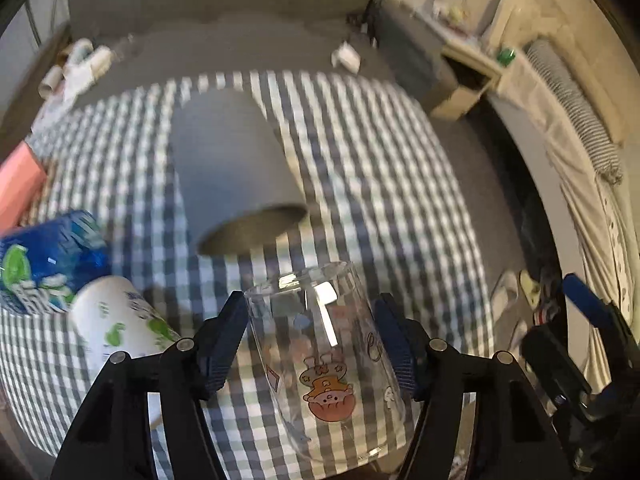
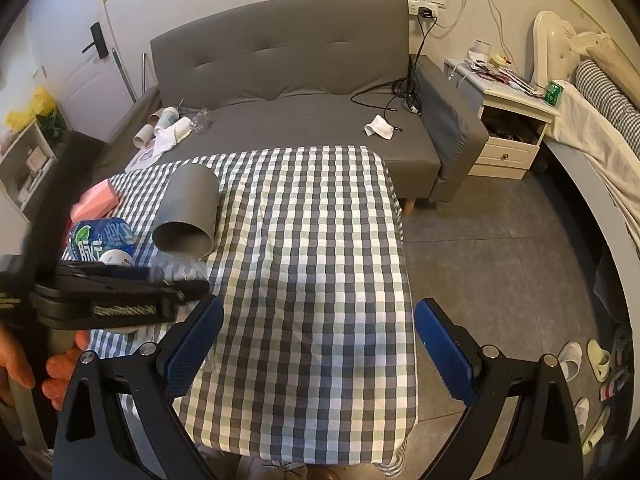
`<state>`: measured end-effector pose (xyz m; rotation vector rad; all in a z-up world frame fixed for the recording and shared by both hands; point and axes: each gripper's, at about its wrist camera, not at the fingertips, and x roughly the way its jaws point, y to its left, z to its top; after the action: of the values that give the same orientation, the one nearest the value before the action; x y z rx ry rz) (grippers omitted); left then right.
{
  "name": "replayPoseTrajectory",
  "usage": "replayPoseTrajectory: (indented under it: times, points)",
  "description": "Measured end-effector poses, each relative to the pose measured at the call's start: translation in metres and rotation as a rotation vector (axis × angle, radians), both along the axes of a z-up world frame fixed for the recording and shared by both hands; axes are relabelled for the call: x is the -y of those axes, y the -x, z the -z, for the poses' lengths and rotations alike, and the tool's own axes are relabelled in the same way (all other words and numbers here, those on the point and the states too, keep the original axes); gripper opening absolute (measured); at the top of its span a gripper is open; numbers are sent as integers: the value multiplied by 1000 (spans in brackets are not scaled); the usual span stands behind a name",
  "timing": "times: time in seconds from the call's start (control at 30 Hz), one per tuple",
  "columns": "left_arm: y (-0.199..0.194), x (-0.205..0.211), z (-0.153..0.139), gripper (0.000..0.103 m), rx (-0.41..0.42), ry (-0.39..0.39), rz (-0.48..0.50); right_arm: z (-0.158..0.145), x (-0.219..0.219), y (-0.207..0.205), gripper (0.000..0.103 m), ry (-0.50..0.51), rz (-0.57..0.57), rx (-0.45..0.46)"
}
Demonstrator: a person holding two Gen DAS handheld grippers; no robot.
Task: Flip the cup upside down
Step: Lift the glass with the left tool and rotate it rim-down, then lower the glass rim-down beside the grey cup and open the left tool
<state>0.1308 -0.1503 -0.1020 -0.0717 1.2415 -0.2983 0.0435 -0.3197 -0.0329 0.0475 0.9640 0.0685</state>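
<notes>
The left gripper [image 1: 312, 344] holds the clear glass cup [image 1: 320, 356] between its blue pads [image 1: 224, 344], with the jaws closed on the cup's side walls. The cup is above the checked cloth of the bench [image 1: 360, 168], close to the camera. Its long axis runs roughly along the fingers, away from the camera. The printed cartoon figure [image 1: 326, 390] on the cup's wall reads upside down in the left wrist view. One circular end faces away, toward the grey cylinder [image 1: 236, 168]; whether that end is the rim or the base cannot be told.

The grey cylinder lies on its side on the cloth, with its open end toward the camera. A blue can [image 1: 48, 260] and a white paper cup [image 1: 116, 320] lie to the left of the held cup.

The right gripper [image 2: 318, 344] hangs over the near right part of the bench, with its jaws wide apart and nothing between them. In the right wrist view, the left gripper's body crosses the left edge. A grey sofa [image 2: 288, 64] stands behind the bench.
</notes>
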Motion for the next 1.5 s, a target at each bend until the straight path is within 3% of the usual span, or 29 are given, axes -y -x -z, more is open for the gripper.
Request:
replayPoseTrajectory:
  times: [0.13, 0.2, 0.33, 0.5, 0.77, 0.9, 1.0, 1.17, 1.37, 1.5]
  points:
    - [15, -4, -22, 66, 177, -13, -20, -3, 1, 2, 97, -8, 9, 12]
    - [20, -5, -25, 66, 271, -58, -24, -5, 2, 4, 97, -8, 14, 19]
    - [32, -3, -18, 65, 376, -121, 9, -7, 4, 5, 97, -9, 33, 24]
    - [39, 12, -12, 64, 424, -173, 58, -8, 3, 6, 97, -4, 37, 28]
    - [44, 20, -3, 65, 414, -135, 83, -8, 8, 4, 97, -3, 66, 28]
    - [45, 16, -1, 78, 389, -107, 62, -8, 9, 3, 97, -7, 64, 32]
    - [51, 13, -2, 78, 390, -110, 52, -12, 10, 5, 97, -20, 61, 51]
    - [65, 2, -20, 78, 423, -108, 20, -23, 8, 14, 97, -41, 46, 107]
    - [91, -28, -63, 79, 541, -94, -92, -44, 6, 39, 97, -49, 36, 250]
    - [109, -54, -74, 93, 595, -89, -158, -41, -4, 54, 97, -50, -6, 300]
